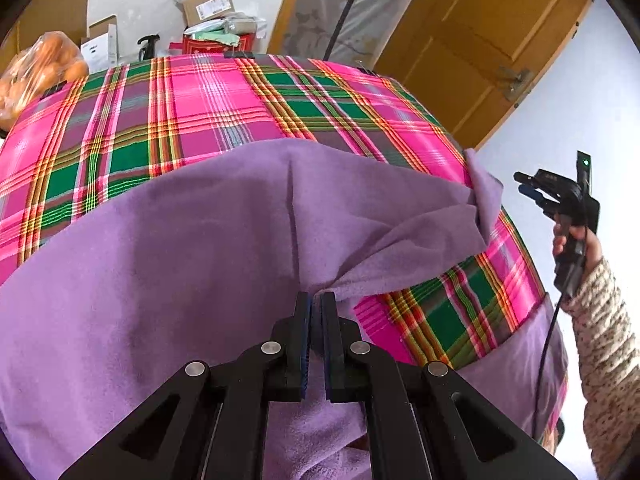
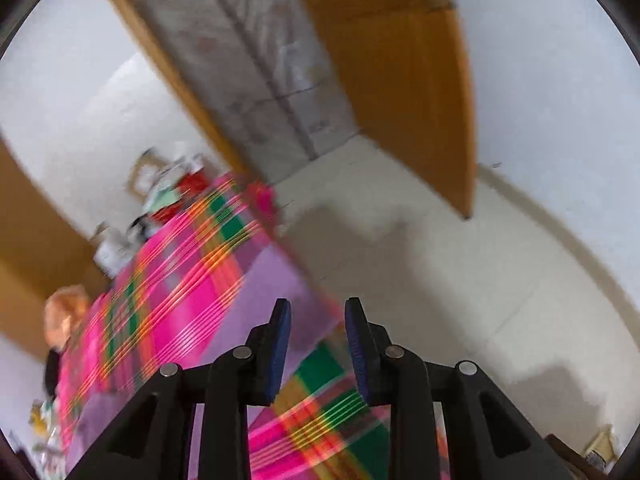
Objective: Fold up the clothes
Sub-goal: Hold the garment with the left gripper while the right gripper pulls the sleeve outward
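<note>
Your left hand-held gripper (image 1: 317, 300) is pinched on the purple fleece garment (image 1: 180, 240), spread across the plaid-covered bench (image 1: 200, 96). Your right hand-held gripper (image 2: 318, 312) hangs wide, empty, off the bench edge. Fabric looks soft, light, floppy; take the bunched far corner (image 1: 486, 192) next

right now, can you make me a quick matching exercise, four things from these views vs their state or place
Things:
1. left tool
2. right tool
3. purple garment
4. bag of oranges

States or places:
A. far left edge of the table
B. open, holding nothing
C. spread over the plaid cloth
D. shut on purple fabric

Pairs: 1-D, 2-B, 3-C, 4-A
</note>
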### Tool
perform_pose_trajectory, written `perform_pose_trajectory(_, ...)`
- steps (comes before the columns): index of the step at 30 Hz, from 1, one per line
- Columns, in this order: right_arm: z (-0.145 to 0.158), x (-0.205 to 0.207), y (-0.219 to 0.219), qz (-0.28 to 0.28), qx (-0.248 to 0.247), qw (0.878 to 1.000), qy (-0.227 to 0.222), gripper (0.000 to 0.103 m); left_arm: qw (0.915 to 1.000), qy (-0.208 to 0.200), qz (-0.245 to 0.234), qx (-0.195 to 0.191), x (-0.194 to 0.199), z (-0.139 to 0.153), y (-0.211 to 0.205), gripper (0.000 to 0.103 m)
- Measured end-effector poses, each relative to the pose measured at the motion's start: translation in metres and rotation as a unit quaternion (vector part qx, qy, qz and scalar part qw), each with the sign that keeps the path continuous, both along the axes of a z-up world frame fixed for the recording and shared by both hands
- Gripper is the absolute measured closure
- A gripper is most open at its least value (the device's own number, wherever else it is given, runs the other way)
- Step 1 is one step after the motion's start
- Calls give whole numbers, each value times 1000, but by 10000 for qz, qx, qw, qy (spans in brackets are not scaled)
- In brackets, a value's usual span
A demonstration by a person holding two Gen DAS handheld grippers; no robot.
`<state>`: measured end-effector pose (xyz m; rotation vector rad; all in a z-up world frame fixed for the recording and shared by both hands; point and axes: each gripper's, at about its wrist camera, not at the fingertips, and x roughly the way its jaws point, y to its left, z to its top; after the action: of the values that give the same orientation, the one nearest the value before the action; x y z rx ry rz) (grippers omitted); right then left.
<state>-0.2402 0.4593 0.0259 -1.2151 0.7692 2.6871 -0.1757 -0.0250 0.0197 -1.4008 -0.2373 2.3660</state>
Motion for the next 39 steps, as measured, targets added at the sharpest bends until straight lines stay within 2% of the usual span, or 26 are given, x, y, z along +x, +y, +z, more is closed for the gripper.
perform_pose_trajectory(4, -10, -2, -16, 162, 126, 9996, -177, 73, 10000, -19, 8, 18, 0, -1, -1, 98)
perform_pose_trajectory(7, -21, 0, -9, -181, -34, 9994, -308, 73, 10000, -31, 14, 34, 1, -2, -2, 98)
perform_pose_trajectory(10, -27, -2, -10, -155, -223, 9992, -305, 73, 10000, -60, -1, 6, 0, -4, -1, 98)
perform_pose_trajectory(15, -29, -15, -19, -192, -18, 9988, -445, 74, 9999, -88, 17, 46, 0, -6, -2, 98)
perform_pose_trajectory(16, -29, -16, -21, -185, -35, 9989, -420, 77, 9999, -98, 20, 49, 1, -7, -2, 98)
perform_pose_trajectory(18, -26, -15, -23, -112, -57, 9994, -330, 99, 9999, -112, 23, 51, 1, -7, -3, 98)
perform_pose_trajectory(24, -1, -3, -25, -40, 138, 9997, 185, 99, 9999, -119, 23, 59, 1, -7, -3, 98)
perform_pose_trajectory(29, 19, 12, -8, -275, 60, 9985, 459, 99, 9999, -88, -23, 77, 4, -3, -1, 98)
perform_pose_trajectory(34, 31, 29, 10, -479, 16, 9969, 629, 99, 9994, -2, -349, 79, 16, 5, 13, 98)
perform_pose_trajectory(39, 28, 46, 31, -737, -72, 9948, 702, 99, 9974, -17, -720, 71, 29, 8, 32, 98)
